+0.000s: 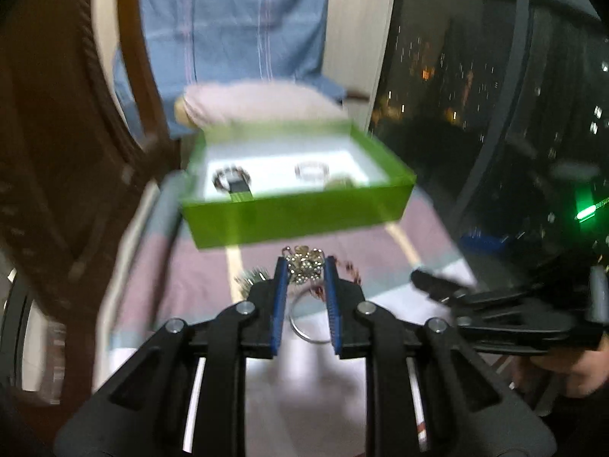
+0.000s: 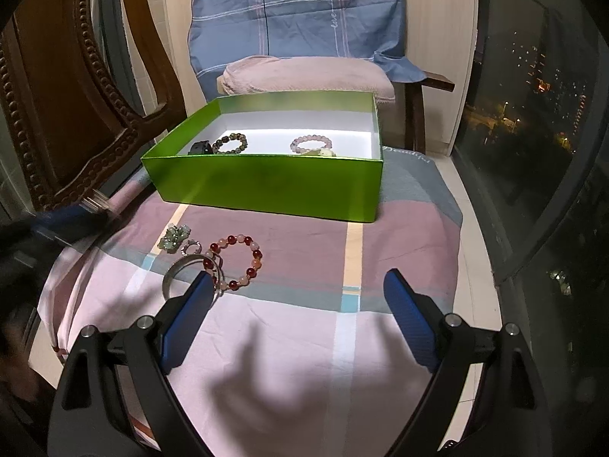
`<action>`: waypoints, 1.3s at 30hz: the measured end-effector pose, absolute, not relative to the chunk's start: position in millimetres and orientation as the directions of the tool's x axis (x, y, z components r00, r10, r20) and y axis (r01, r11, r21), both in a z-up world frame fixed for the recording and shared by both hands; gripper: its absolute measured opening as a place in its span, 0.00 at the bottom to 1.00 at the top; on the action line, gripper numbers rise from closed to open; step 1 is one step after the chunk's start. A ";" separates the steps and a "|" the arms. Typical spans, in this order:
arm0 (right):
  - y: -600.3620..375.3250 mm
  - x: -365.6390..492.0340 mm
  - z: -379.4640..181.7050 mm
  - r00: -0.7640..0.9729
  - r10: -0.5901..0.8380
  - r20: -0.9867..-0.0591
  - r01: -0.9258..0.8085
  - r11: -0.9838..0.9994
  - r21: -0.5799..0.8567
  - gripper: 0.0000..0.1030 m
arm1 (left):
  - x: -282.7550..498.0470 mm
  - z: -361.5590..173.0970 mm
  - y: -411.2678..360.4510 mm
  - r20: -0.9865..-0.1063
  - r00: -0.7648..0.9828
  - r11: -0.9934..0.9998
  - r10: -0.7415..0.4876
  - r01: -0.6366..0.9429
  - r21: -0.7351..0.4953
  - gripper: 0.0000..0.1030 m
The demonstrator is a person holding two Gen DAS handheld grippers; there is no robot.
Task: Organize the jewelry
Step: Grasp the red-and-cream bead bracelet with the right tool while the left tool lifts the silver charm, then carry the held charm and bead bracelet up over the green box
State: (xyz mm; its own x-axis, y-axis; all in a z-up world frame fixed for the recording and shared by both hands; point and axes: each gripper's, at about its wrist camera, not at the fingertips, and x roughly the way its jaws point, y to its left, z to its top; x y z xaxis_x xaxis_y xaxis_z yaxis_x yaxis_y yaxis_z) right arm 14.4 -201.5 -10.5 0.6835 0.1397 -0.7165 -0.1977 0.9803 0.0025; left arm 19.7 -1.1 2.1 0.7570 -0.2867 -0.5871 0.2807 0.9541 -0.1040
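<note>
Two grippers are over a bed covered with a pink, grey and white checked cloth (image 2: 304, 327). The left gripper (image 1: 305, 266) has its blue pads brought narrow around a small sparkling cluster ornament (image 1: 304, 264), which sits between the fingertips. Under this gripper lies a silver bangle (image 1: 304, 327) on the cloth, but the left wrist view is blurred, so finer detail is not clear.

The right gripper (image 2: 298, 280) has its jaws spread wide and holds nothing. In front of it, on the cloth, lie a red and pink bead bracelet (image 2: 236, 262), the silver bangle (image 2: 182, 270) touching it on the left side, and a green ornament (image 2: 173, 238) just beside them.

Farther back stands an open green box (image 2: 266, 186). Inside it are a brown bead bracelet (image 2: 230, 143), a pink bead bracelet (image 2: 310, 143) and a dark object (image 2: 201, 147) near the left wall.
</note>
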 end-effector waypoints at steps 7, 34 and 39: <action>-170.0 52.2 -38.6 0.635 0.075 -0.769 -0.248 0.962 -0.111 0.62 | 15.7 13.4 30.3 -0.555 0.811 0.983 -0.183 0.166 -0.081 0.18; -189.5 15.6 30.2 0.701 0.269 -0.661 -0.313 0.948 0.054 0.07 | 20.4 9.4 43.7 -0.574 0.797 0.982 -0.189 0.149 -0.117 0.18; -210.7 -6.2 46.7 0.748 0.274 -0.605 -0.288 0.955 0.076 0.07 | 20.5 8.7 39.4 -0.577 0.792 0.980 -0.201 0.161 -0.119 0.18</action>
State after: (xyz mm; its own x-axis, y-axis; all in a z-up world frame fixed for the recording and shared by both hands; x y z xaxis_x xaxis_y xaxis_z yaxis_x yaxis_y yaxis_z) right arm -6.2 -210.7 46.7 0.7480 0.2738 -0.6046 -0.2879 0.9546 0.0761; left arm 20.5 39.4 8.7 0.7917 -0.2008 -0.5770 0.1615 0.9796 -0.1193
